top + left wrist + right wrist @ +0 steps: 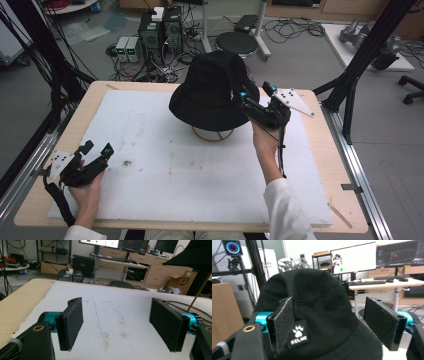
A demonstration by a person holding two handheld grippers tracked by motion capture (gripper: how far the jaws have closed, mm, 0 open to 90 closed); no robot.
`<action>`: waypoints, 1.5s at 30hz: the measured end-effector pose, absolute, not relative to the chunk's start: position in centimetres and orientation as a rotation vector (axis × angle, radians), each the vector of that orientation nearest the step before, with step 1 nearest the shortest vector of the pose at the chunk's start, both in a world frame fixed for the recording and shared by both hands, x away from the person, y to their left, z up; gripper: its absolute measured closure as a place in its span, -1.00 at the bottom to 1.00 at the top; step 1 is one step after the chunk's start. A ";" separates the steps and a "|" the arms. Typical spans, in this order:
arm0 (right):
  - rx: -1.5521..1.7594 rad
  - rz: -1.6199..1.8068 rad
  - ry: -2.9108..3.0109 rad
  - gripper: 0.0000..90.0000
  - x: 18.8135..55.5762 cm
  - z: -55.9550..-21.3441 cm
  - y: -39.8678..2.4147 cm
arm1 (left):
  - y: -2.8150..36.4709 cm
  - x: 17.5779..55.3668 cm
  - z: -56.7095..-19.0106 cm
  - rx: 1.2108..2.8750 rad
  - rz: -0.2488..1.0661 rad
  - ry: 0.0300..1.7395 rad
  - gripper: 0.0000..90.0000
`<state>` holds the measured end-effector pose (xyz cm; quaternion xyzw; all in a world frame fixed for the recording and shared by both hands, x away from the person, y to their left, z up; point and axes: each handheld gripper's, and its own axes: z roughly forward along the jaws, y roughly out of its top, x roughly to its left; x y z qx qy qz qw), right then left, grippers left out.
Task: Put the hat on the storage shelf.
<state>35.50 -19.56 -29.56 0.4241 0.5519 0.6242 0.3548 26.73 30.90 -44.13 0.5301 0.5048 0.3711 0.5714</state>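
Note:
A black bucket hat (pixel 214 90) sits on a thin wire stand (pixel 213 134) at the back middle of the white foam board (pixel 150 165). My right gripper (pixel 257 94) is open at the hat's right side, level with the brim. In the right gripper view the hat (pixel 322 312) sits close ahead between the parted pads (pixel 283 322), and a small paw-print label (pixel 298 336) shows on it. My left gripper (pixel 97 148) rests open near the board's front left edge. The left gripper view shows bare stained foam (pixel 112 320) between its pads (pixel 71 321), with the hat brim (pixel 192 255) and a stand leg (pixel 200 290) at the upper right.
The foam board lies on a wooden table (pixel 40 195). Black frame posts (pixel 360 55) rise beside the table's right side and cables hang at the left (pixel 45 65). Computers (pixel 160 30), a round stool (pixel 236 42) and loose wires stand on the floor beyond the far edge.

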 end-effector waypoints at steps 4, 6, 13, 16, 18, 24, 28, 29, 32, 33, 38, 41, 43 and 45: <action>1.097 1.591 1.406 -0.48 34.8 -29.7 -20.8 | 30.9 26.7 -44.1 1.246 0.872 1.183 -0.39; 1.104 1.582 1.395 -0.48 34.5 -29.9 -21.5 | 30.9 26.7 -44.1 1.246 0.872 1.183 -0.39; 1.121 1.565 1.385 -0.48 33.6 -30.7 -23.1 | 30.9 26.7 -44.1 1.247 0.869 1.186 -0.39; 1.129 1.559 1.387 -0.49 33.4 -31.3 -23.6 | 30.9 26.7 -44.1 1.247 0.870 1.187 -0.39; 1.135 1.556 1.393 -0.49 33.2 -31.7 -23.8 | 30.9 26.7 -44.1 1.247 0.870 1.187 -0.39; 1.140 1.550 1.405 -0.49 32.5 -32.1 -24.4 | 30.9 26.7 -44.1 1.247 0.871 1.189 -0.39; 1.146 1.534 1.409 -0.50 31.8 -32.4 -24.8 | 30.9 26.7 -44.1 1.245 0.872 1.188 -0.39; 1.152 1.524 1.412 -0.50 31.5 -32.5 -24.9 | 30.9 26.8 -44.1 1.245 0.872 1.188 -0.39; 1.191 1.477 1.431 -0.54 30.8 -33.0 -25.2 | 30.8 26.8 -44.1 1.248 0.872 1.185 -0.39; 1.208 1.453 1.442 -0.54 30.7 -33.0 -25.3 | 30.8 26.8 -44.1 1.247 0.872 1.184 -0.39; 1.225 1.429 1.453 -0.55 29.8 -32.8 -25.4 | 30.8 26.8 -44.1 1.248 0.874 1.187 -0.39; 1.245 1.426 1.461 -0.54 29.2 -33.1 -25.4 | 30.9 26.8 -44.1 1.249 0.875 1.187 -0.39; 1.269 1.408 1.475 -0.54 29.0 -33.6 -25.5 | 30.8 26.8 -44.1 1.249 0.874 1.187 -0.39; 1.297 1.393 1.476 -0.54 28.7 -34.2 -25.8 | 30.8 26.8 -44.1 1.248 0.874 1.186 -0.39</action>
